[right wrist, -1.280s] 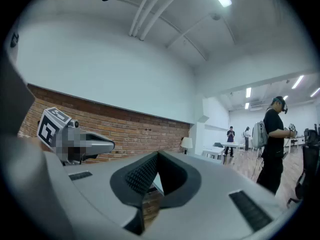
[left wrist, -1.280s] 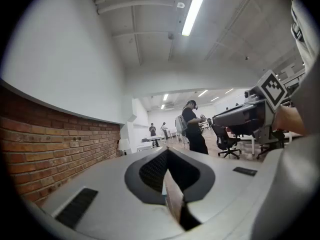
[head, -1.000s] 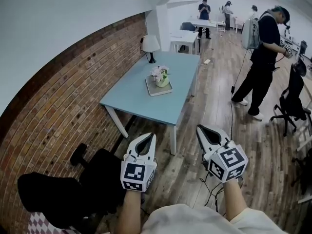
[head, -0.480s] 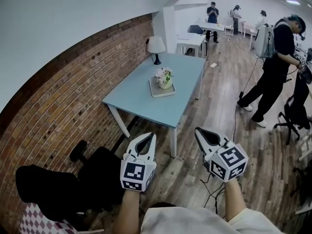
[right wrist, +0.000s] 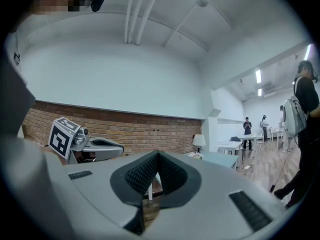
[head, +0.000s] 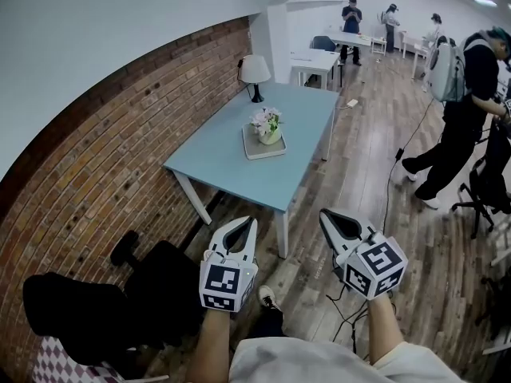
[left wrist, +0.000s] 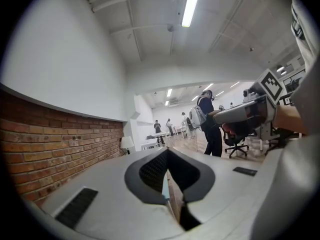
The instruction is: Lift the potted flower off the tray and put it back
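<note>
Potted flower (head: 267, 124), seemingly upright, on distant tray (head: 259, 152)

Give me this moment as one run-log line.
stage: before grasp, short of blue table | left claw: shut, empty | right claw: shut, empty | potted flower: upright on tray, untouched

Grey left gripper (head: 251, 223), right gripper (head: 323, 213), black-white marker cubes (head: 226, 284); pale top (head: 311, 361).
</note>
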Motion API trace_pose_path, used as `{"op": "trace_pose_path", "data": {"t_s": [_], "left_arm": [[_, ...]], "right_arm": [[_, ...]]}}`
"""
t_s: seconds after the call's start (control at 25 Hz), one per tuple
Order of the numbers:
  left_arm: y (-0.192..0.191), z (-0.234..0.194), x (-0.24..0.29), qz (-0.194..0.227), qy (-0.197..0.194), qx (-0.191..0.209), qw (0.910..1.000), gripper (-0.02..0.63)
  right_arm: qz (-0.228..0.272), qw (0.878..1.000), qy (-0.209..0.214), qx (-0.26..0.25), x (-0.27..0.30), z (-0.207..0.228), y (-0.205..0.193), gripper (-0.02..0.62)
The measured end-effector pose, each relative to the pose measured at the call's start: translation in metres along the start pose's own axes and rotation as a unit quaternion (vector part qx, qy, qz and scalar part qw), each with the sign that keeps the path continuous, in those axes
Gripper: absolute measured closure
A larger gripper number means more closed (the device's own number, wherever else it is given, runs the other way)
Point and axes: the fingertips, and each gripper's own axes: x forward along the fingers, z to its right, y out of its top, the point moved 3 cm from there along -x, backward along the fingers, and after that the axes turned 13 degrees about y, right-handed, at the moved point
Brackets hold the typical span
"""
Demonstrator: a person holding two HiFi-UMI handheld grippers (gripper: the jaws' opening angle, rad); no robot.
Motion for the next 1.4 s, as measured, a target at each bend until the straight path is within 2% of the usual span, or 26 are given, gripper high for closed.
{"op": "trace_pose_path", "data": {"t_s": [0.2, 0.48, 0.84, 1.2, 1.4], "left_arm": [[-0.009, -0.016, 0.047, 0.003, -0.003, -0.003, 1.0, 0.583], [-0.014, -0.05, 0.126, 0.009, -0.007, -0.012, 0.9999, 0.584], [-0.021, -0.09, 0.211, 0.003, -0.014, -0.013, 0.9998, 0.583], [-0.043, -0.12, 0.284, -0.012, -0.025, -0.015, 0.9995, 0.583], [-0.053, -0.131, 0.323, -0.014, -0.03, -0.017, 0.9993, 0.583]], "right_arm": [[-0.003, 1.0, -0.01, 0.008, 0.029, 0.037, -0.008, 0.58], [-0.026, 0.999, -0.022, -0.009, 0.089, 0.092, -0.007, 0.577], [-0.027, 0.999, -0.014, 0.017, 0.158, 0.15, -0.003, 0.578], [-0.024, 0.998, -0.046, 0.021, 0.216, 0.206, -0.008, 0.577], [-0.043, 0.997, -0.053, 0.02, 0.243, 0.234, -0.016, 0.575]]}}
